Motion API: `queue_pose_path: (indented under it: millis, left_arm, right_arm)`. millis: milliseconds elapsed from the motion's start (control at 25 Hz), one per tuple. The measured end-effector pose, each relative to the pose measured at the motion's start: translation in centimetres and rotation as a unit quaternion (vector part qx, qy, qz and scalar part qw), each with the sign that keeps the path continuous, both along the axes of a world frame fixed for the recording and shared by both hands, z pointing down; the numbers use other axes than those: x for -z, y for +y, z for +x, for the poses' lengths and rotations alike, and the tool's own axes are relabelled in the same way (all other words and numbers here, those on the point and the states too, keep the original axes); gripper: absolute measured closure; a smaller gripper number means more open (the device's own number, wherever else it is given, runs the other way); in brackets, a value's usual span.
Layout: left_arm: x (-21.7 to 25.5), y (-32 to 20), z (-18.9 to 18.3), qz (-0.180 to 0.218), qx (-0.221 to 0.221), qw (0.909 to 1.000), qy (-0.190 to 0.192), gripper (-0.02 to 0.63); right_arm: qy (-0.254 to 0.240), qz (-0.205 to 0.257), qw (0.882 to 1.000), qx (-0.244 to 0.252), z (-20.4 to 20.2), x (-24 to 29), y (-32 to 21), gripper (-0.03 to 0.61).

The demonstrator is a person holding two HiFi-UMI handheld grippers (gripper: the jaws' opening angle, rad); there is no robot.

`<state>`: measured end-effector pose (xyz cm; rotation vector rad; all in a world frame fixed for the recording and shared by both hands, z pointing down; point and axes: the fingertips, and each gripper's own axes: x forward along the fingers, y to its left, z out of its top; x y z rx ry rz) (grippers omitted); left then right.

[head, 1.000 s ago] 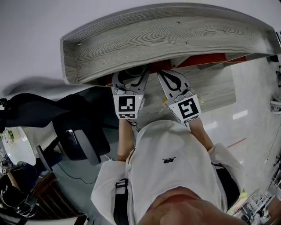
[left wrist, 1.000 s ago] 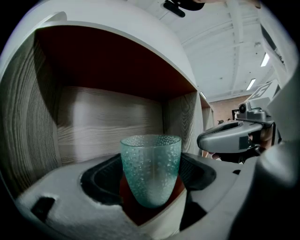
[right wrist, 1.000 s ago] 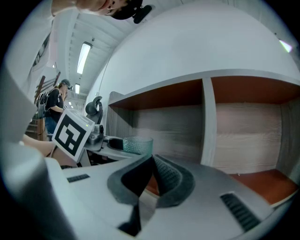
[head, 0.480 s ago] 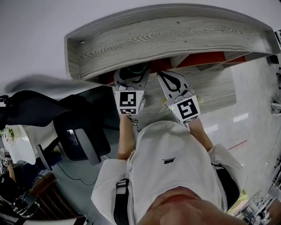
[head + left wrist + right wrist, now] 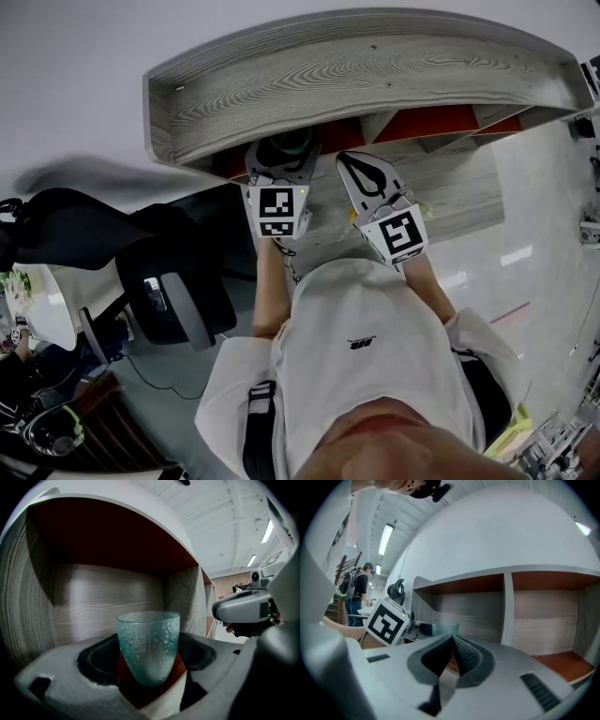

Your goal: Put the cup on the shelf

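A teal dimpled glass cup (image 5: 148, 646) stands upright between the jaws of my left gripper (image 5: 147, 657), which is shut on it. Gripper and cup are inside the left compartment of the grey wood shelf (image 5: 93, 592), just above its red-brown floor. In the head view the cup (image 5: 286, 145) and left gripper (image 5: 281, 157) reach under the shelf's top board (image 5: 328, 75). My right gripper (image 5: 359, 174) is beside it, shut and empty, in front of the shelf. In the right gripper view its jaws (image 5: 452, 641) meet, and the cup (image 5: 444, 628) shows to the left.
A vertical divider (image 5: 506, 609) splits the shelf into compartments; the right one holds nothing. A lower wooden board (image 5: 459, 187) runs under the shelf. A black office chair (image 5: 173, 300) and a white table (image 5: 37, 314) stand at left. A person (image 5: 358, 585) stands far behind.
My left gripper has moved a little further forward under the shelf's top board with the cup in it. The right gripper has hardly moved.
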<state>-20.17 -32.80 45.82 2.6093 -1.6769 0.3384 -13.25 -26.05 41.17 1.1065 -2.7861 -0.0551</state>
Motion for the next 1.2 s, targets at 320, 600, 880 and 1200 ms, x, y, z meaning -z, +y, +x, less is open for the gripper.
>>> queue_pose_path:
  millis: [320, 600, 880, 1200]
  left_arm:
    - [-0.5, 0.4, -0.4, -0.008, 0.011, 0.9998, -0.014, 0.244]
    - [-1.0, 1.6, -1.4, -0.020, 0.028, 0.9993, -0.012, 0.244]
    - [-1.0, 3.9, -2.3, -0.012, 0.039, 0.9992, 0.001, 0.245]
    - [-0.4, 6.9, -3.2, -0.007, 0.052, 0.9986, -0.004, 0.247]
  right_arm:
    - [-0.005, 0.004, 1.000, -0.001, 0.2, 0.3, 0.8, 0.551]
    - [-0.009, 0.006, 1.000, 0.004, 0.5, 0.4, 1.6, 0.551]
    - [-0.015, 0.008, 1.000, 0.017, 0.3, 0.5, 2.6, 0.551]
    - [-0.017, 0.010, 0.999, 0.028, 0.7, 0.2, 3.4, 0.551]
